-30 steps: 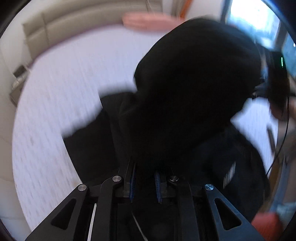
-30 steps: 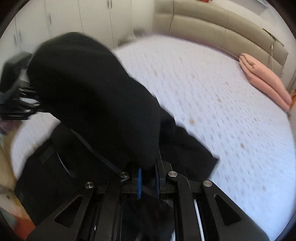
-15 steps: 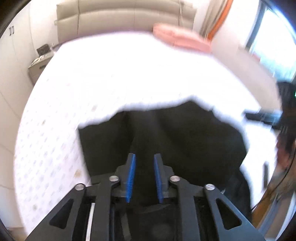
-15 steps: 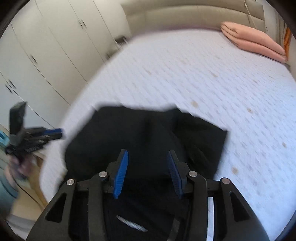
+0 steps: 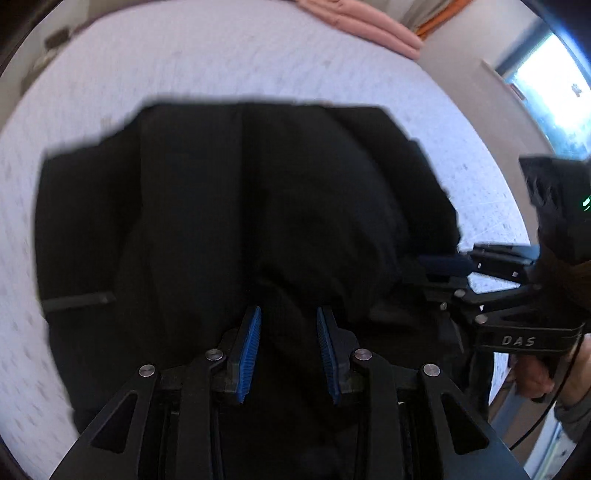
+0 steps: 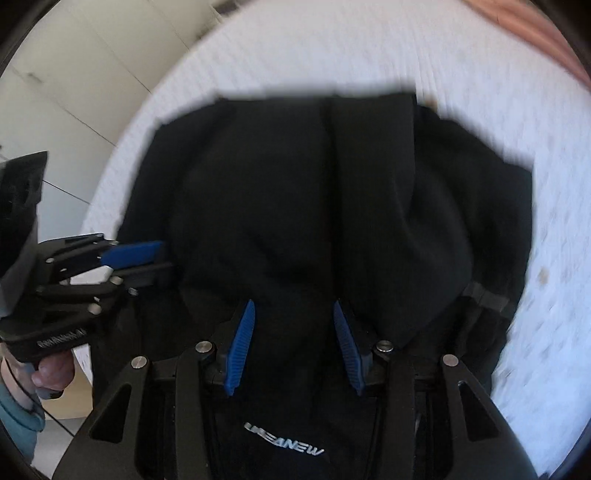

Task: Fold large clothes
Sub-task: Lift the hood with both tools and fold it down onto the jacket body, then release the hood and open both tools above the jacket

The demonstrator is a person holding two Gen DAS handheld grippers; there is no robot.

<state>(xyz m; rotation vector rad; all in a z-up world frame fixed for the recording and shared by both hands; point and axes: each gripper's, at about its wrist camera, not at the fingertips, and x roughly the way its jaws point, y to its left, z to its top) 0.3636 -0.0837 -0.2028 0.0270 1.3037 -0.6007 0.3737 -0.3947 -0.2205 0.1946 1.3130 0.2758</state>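
A large black garment (image 5: 258,206) lies partly folded on the white bed, filling the middle of both views (image 6: 332,206). White lettering (image 6: 284,445) shows on its near edge in the right wrist view. My left gripper (image 5: 288,347) is open just above the near part of the garment, nothing between its blue pads. My right gripper (image 6: 293,343) is open too, wider, over the same near edge. Each gripper shows in the other's view: the right one (image 5: 454,269) at the garment's right side, the left one (image 6: 136,258) at its left side.
The white patterned bed (image 5: 184,66) surrounds the garment. Folded pink cloth (image 5: 369,22) lies at the far end. A window (image 5: 554,85) is at the right, white cupboards (image 6: 74,92) at the left. The bed's edge runs close below the grippers.
A second ago both grippers were shut on the lifted garment. They laid it forward onto the bed, opened and let go; now they hang lower, close over its near edge.
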